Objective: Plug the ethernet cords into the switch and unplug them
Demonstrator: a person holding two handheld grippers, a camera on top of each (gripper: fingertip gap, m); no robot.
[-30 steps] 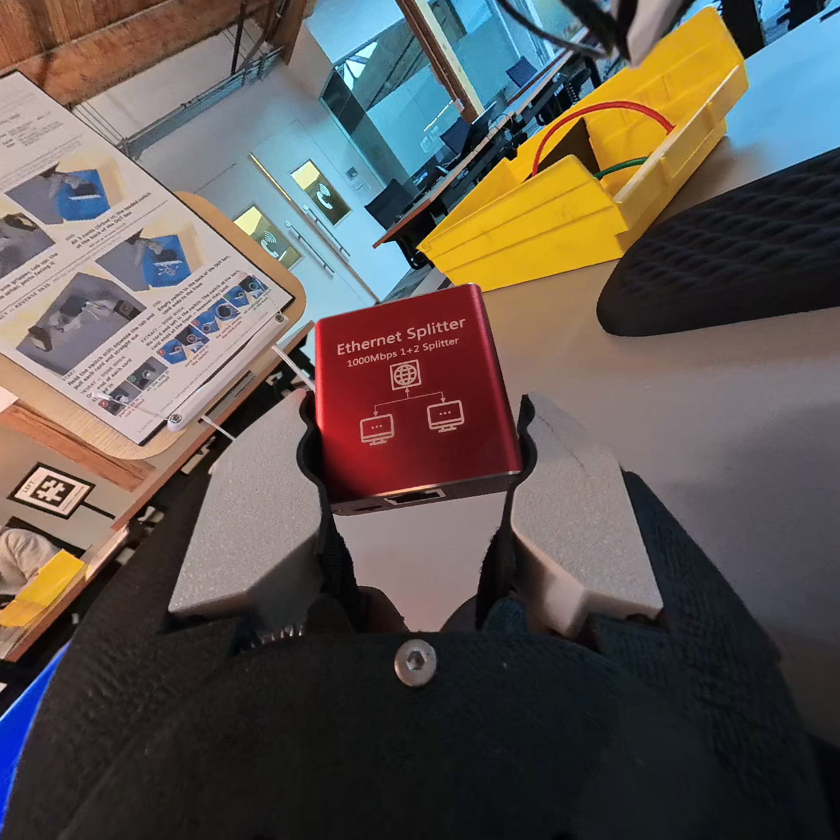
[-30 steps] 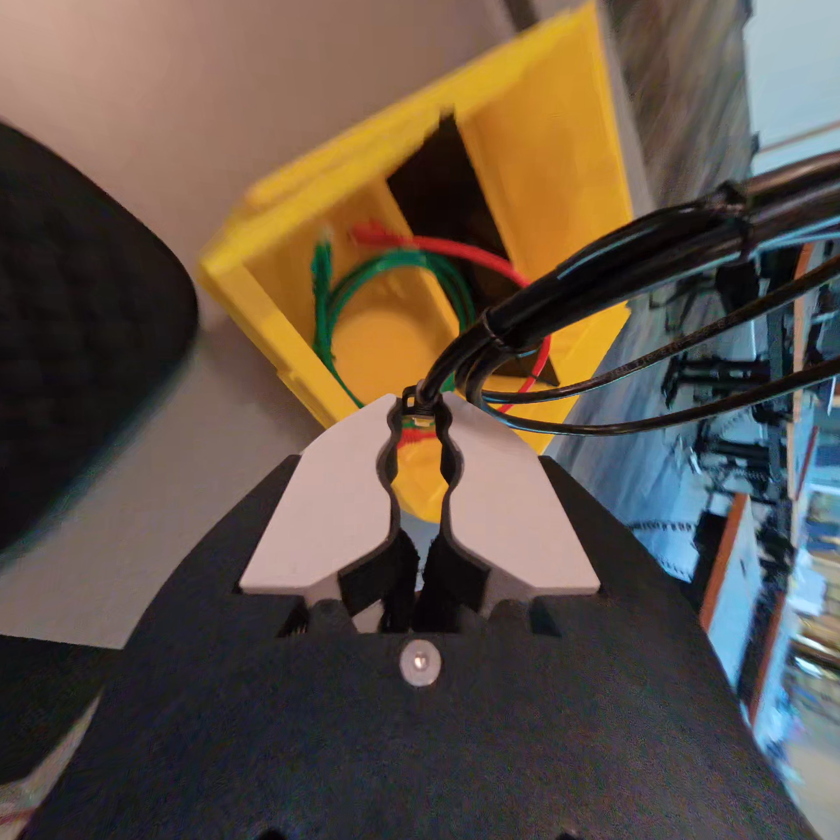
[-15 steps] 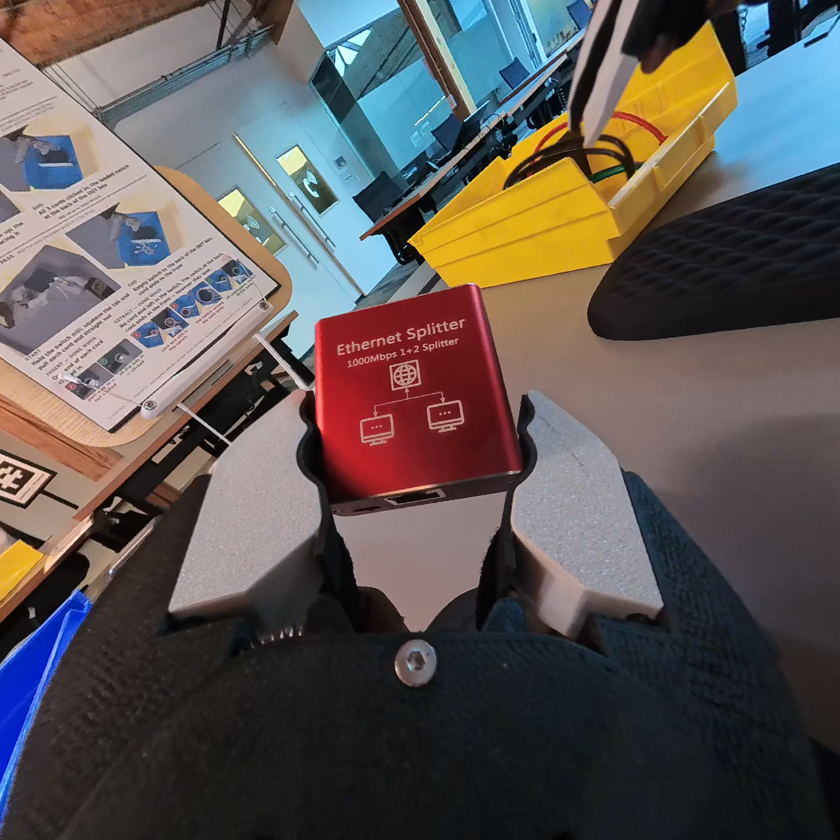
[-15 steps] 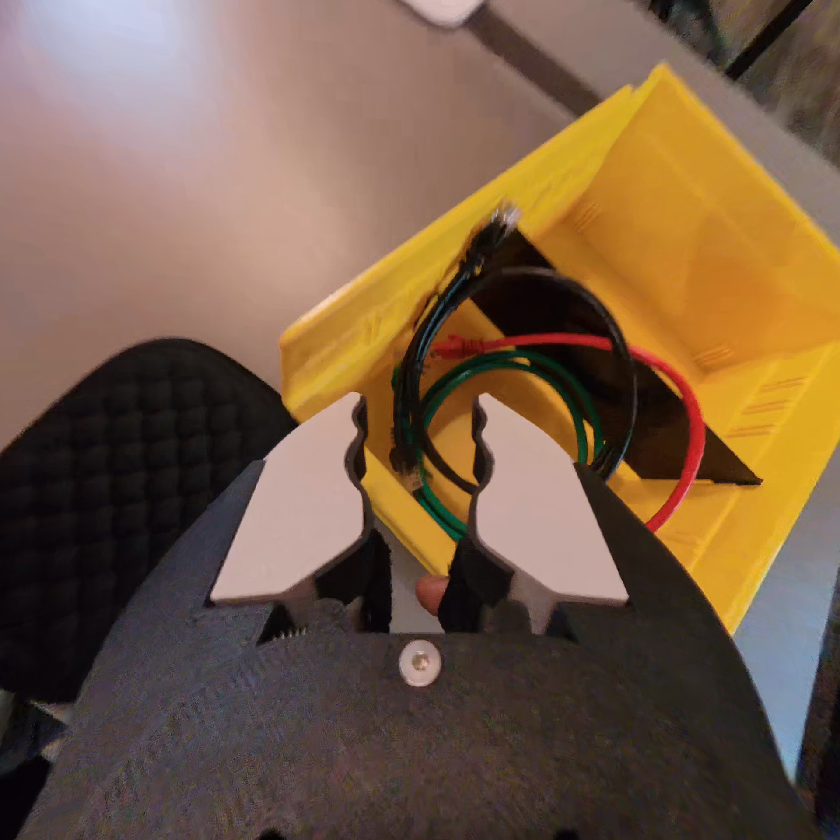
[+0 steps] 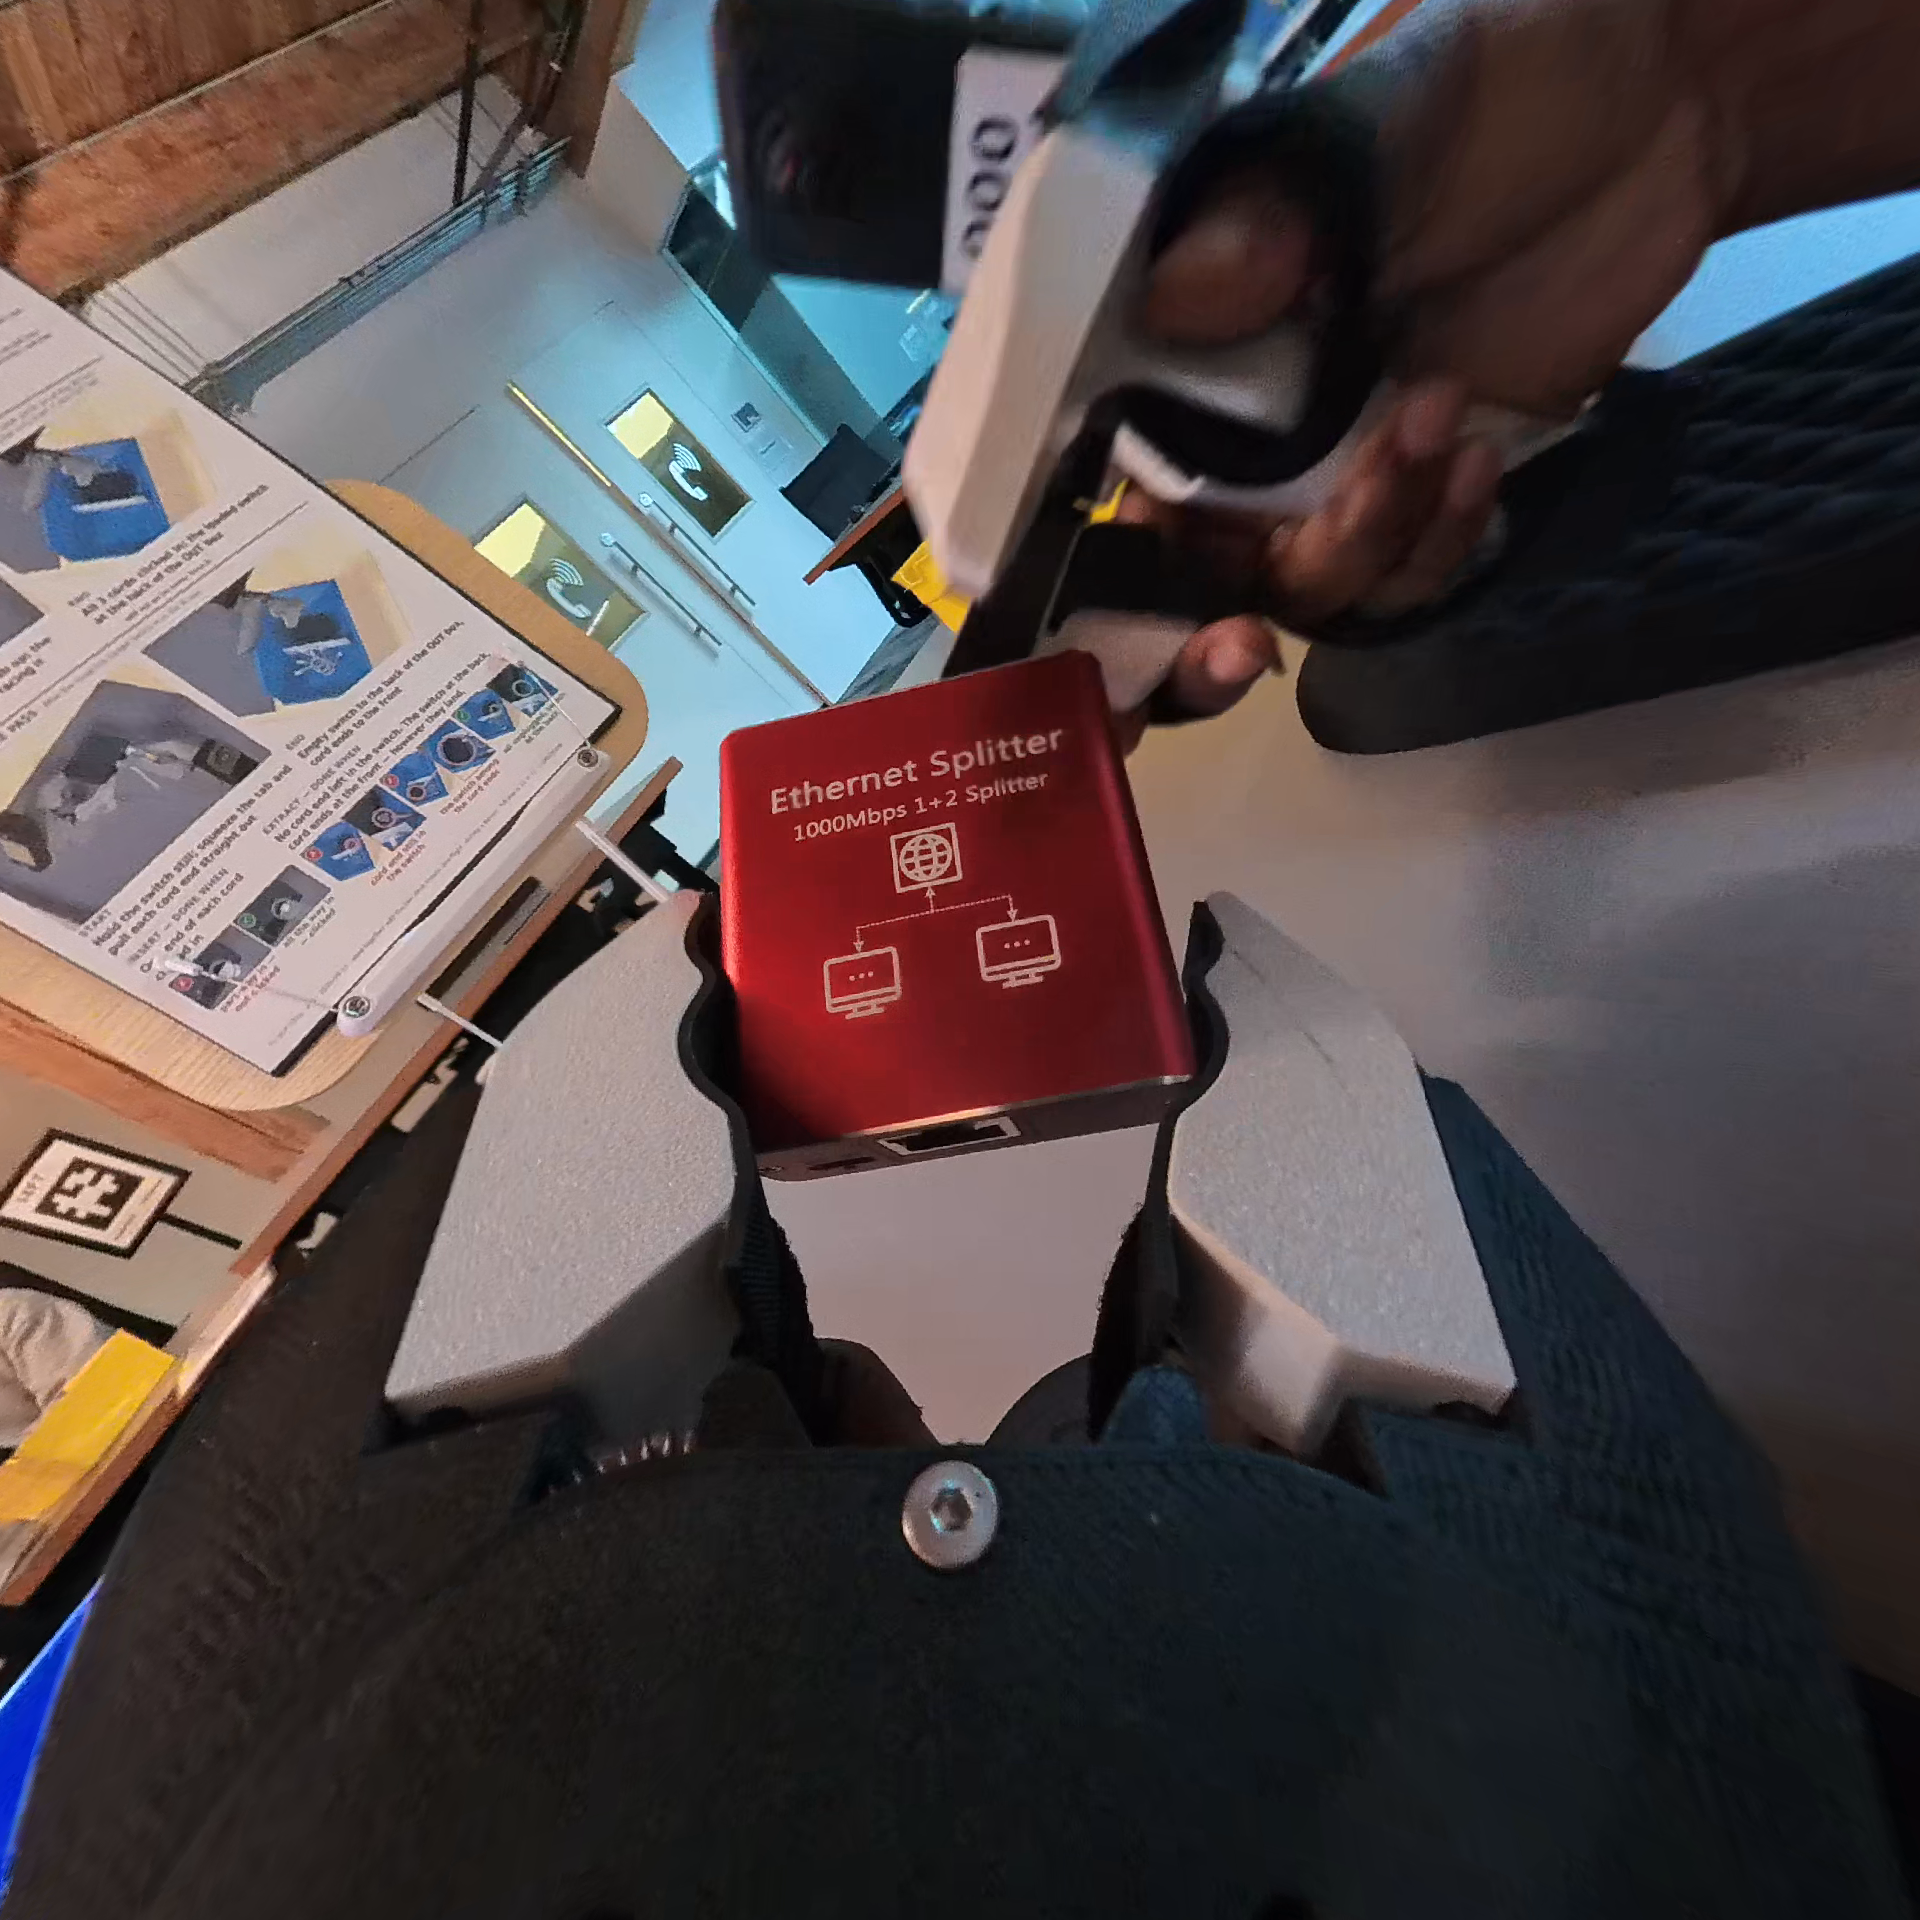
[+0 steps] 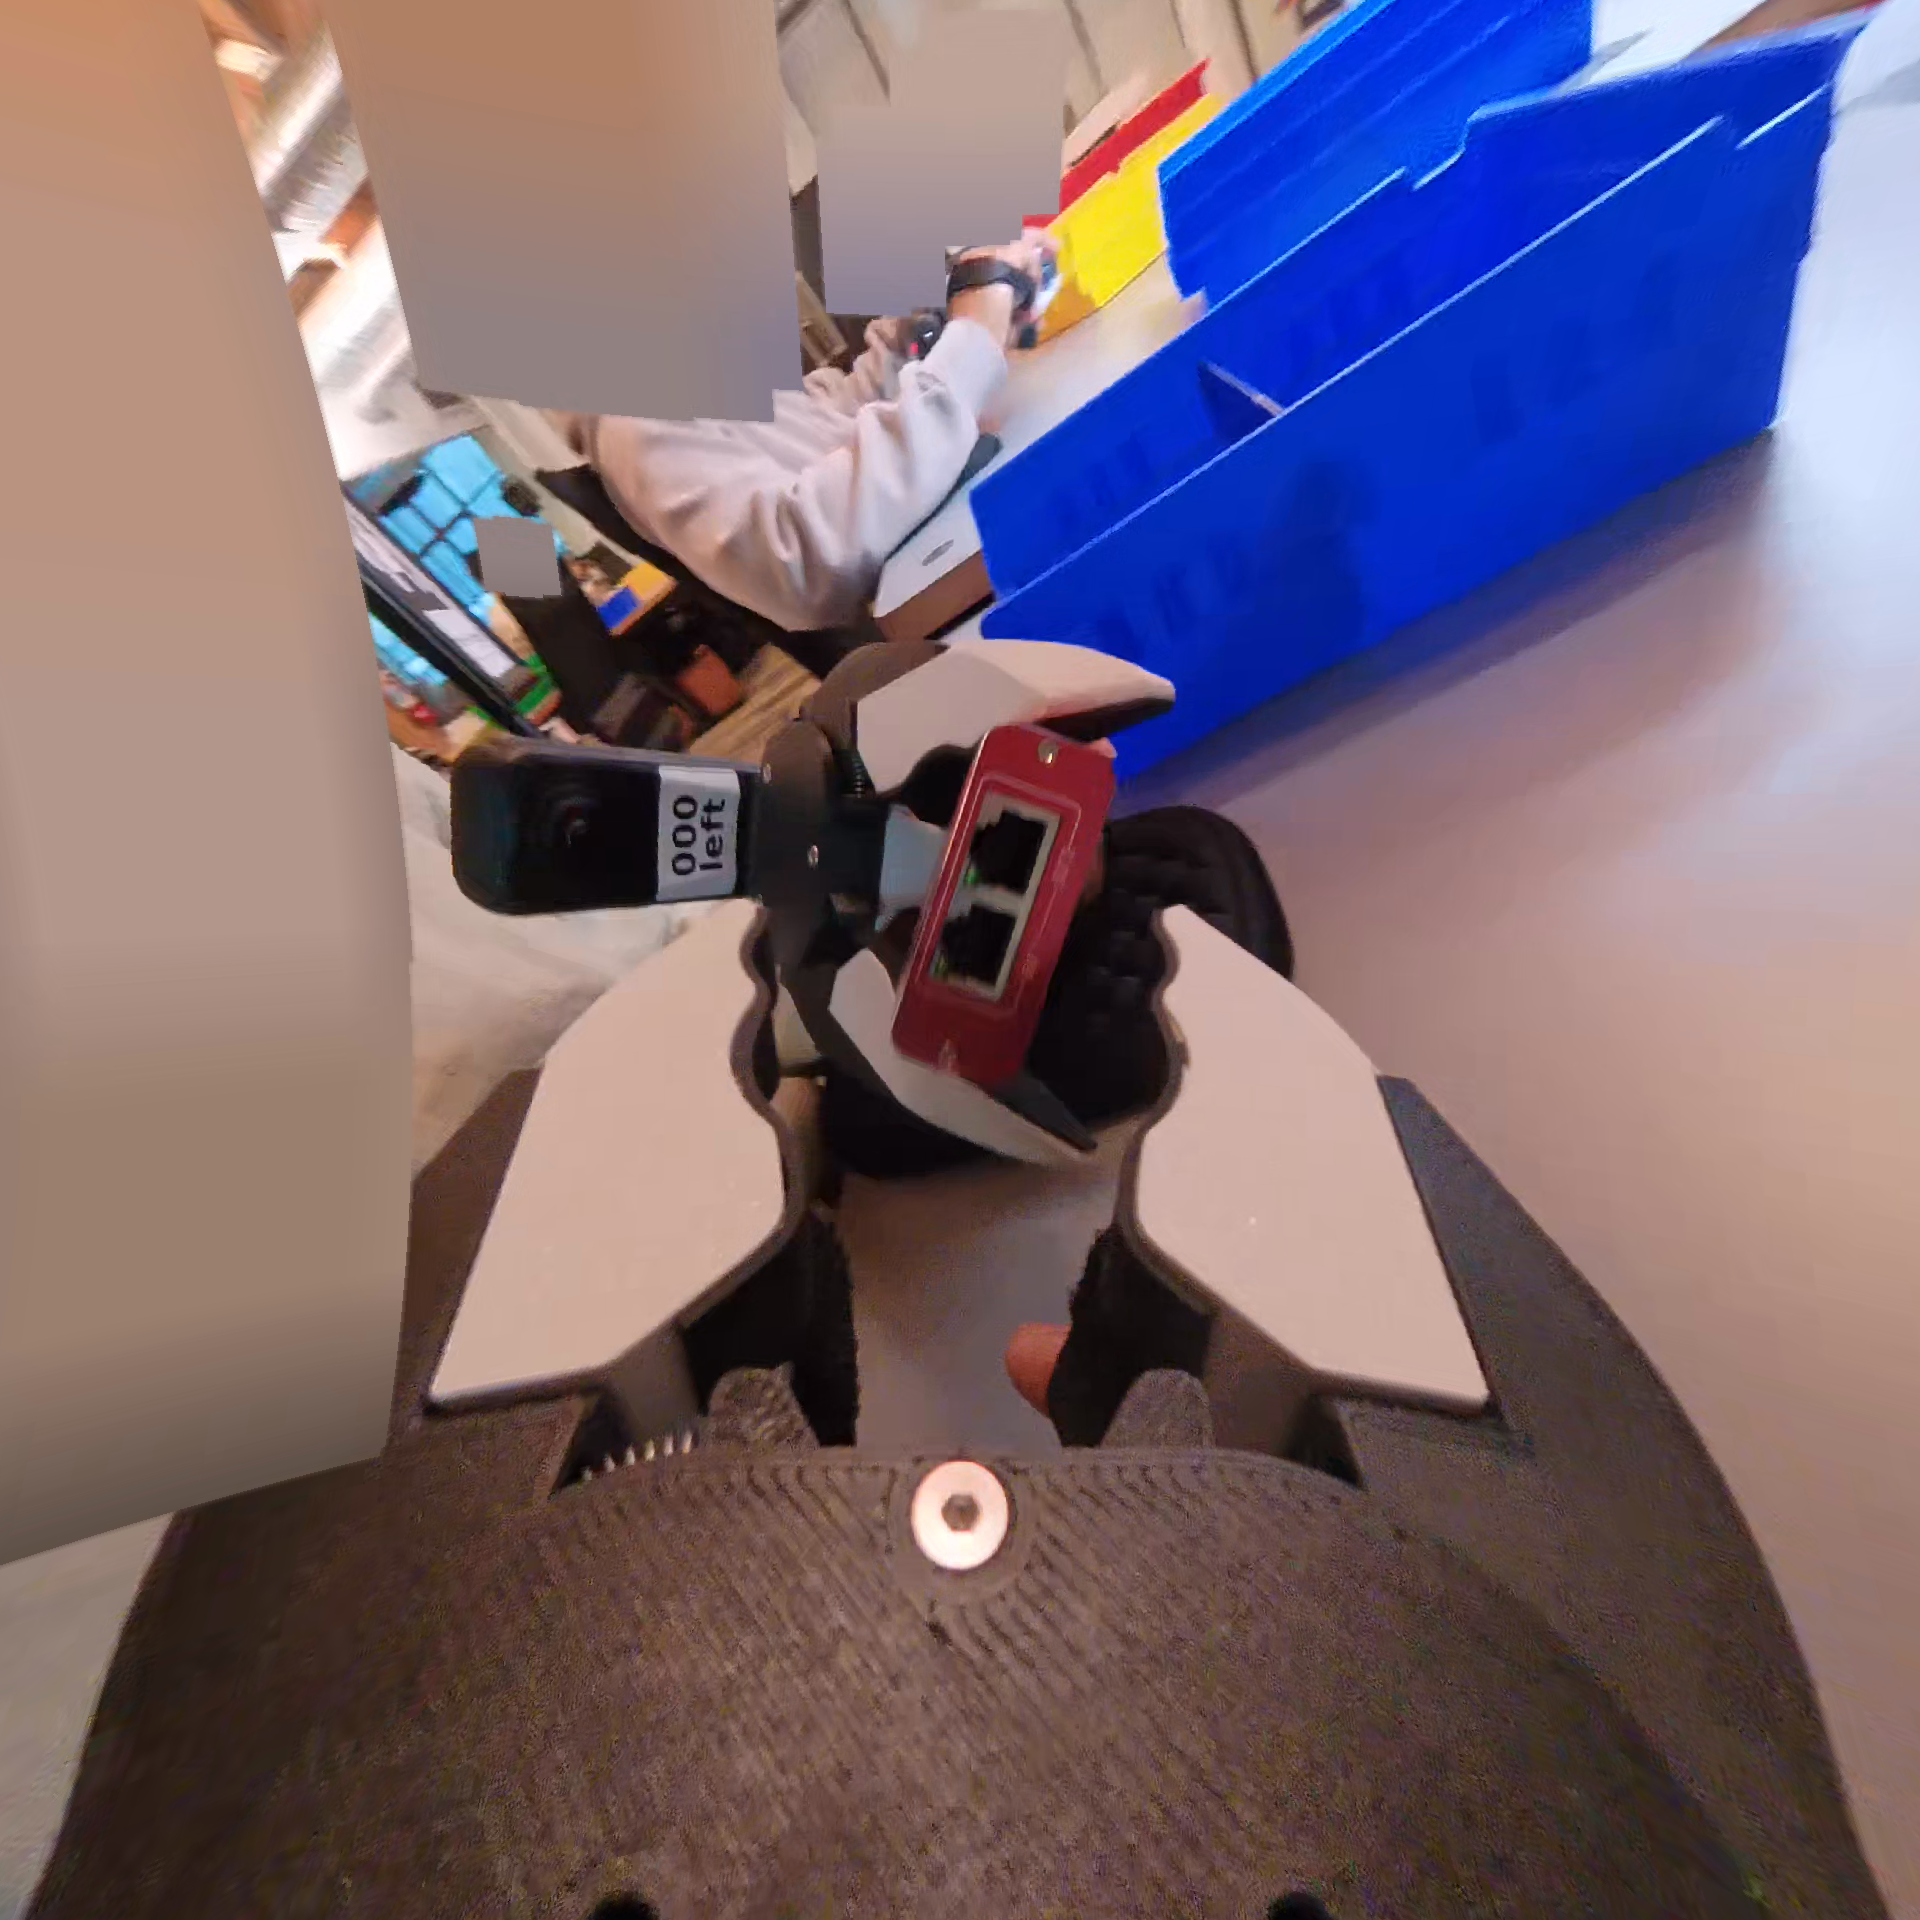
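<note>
My left gripper (image 5: 951, 914) is shut on the red metal switch (image 5: 935, 914), one pad on each long side, and holds it above the grey table (image 5: 1558, 987). The right wrist view looks at the switch's end face (image 6: 997, 894), where both ports (image 6: 1013, 847) are empty. My right gripper (image 6: 961, 935) is open with nothing between its pads and faces that end a short way off. It also shows in the left wrist view (image 5: 1039, 416), just beyond the switch, in a person's hand. No cord is in view.
Blue bins (image 6: 1455, 364) stand on the table behind the switch. A black padded mat (image 5: 1662, 540) lies to the right. An instruction sheet on a wooden board (image 5: 260, 727) stands at the left. A person in a light sleeve (image 6: 779, 499) sits at a far table.
My right gripper opened and left the black cord in the yellow bin, then swung across to face the switch's ports. My left gripper has kept its hold and barely moved.
</note>
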